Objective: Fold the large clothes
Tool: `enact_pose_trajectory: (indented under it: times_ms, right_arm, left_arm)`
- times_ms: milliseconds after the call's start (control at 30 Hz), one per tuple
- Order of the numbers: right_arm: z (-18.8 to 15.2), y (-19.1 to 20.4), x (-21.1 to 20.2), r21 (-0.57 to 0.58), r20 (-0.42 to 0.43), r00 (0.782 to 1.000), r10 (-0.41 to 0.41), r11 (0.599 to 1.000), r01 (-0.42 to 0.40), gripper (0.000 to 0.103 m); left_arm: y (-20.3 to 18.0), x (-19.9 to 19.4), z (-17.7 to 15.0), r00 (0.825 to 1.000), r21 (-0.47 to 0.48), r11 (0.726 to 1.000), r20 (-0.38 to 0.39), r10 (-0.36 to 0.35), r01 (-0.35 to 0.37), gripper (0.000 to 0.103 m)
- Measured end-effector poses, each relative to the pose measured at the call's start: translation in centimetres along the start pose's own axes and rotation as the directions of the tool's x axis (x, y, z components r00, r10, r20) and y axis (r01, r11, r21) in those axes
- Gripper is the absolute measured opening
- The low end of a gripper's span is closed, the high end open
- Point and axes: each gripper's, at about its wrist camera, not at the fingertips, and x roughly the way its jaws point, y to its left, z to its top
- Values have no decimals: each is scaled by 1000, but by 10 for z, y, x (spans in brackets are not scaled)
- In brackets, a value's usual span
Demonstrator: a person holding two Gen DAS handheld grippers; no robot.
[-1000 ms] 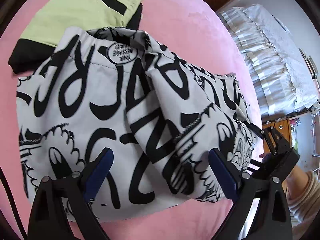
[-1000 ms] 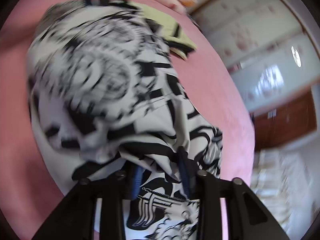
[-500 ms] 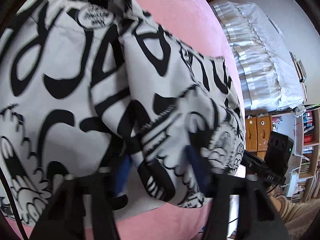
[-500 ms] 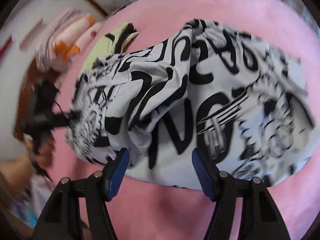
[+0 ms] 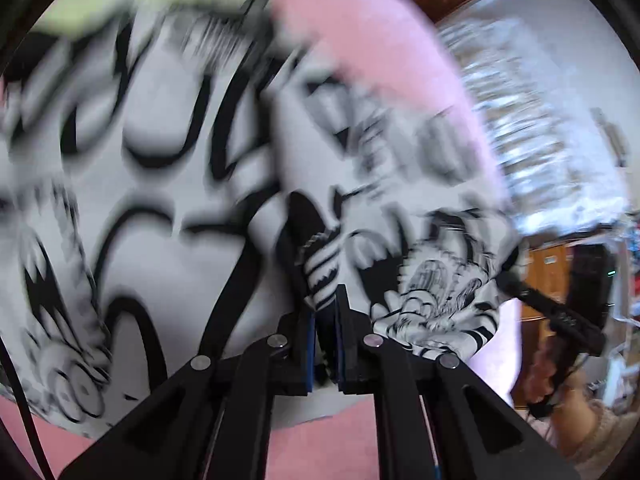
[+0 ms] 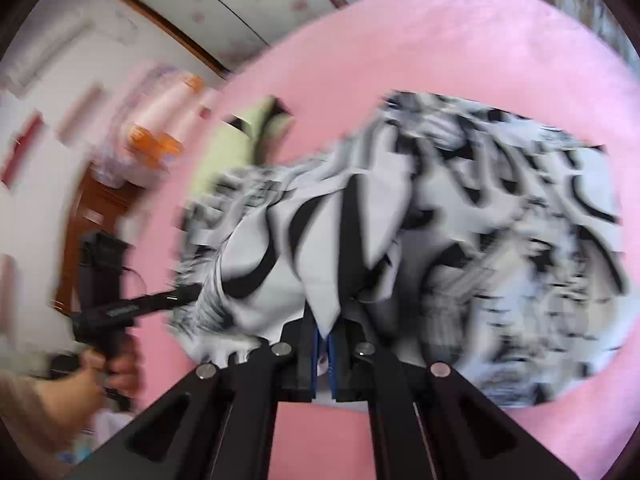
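Both our grippers, left (image 5: 323,312) and right (image 6: 325,330), have just clamped the near hem of the printed garment (image 5: 160,184); it stretches away from us across the pink bed (image 6: 480,40).

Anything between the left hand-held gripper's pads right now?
Yes. In the left wrist view the left hand-held gripper is shut on a fold of the black-and-white printed garment; its jaws have just been closing. Nothing else shows between the pads.
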Motion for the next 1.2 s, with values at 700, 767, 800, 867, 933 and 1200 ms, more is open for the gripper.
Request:
enact_pose_trajectory:
  times_ms: [700,767,800,867,933,1200]
  right_arm:
    - [13,68,6,-158,215,956,-198,959,234,38]
    - [22,73,23,-183,208,965,-157,963,196,37]
    - [27,74,34,-194,195,969,-150,963,188,37]
    - [32,71,52,-208,171,967,-186,953,220,33]
    - [33,61,63,-220,180,946,-270,926,307,27]
    - [15,-14,40,-112,153,892,-425,890,443,27]
  left_arm:
    - [-124,-33,30,941,189,957,299,157,-219,38]
    - [-131,-18,36,934,193,955,320,157,-227,38]
    - [-128,-10,39,934,189,953,315,169,-236,37]
    - [-118,13,42,934,160,947,275,229,-279,37]
    - [-98,30,41,926,141,931,230,299,-336,36]
    - [-71,23,25,874,219,860,282,396,-461,31]
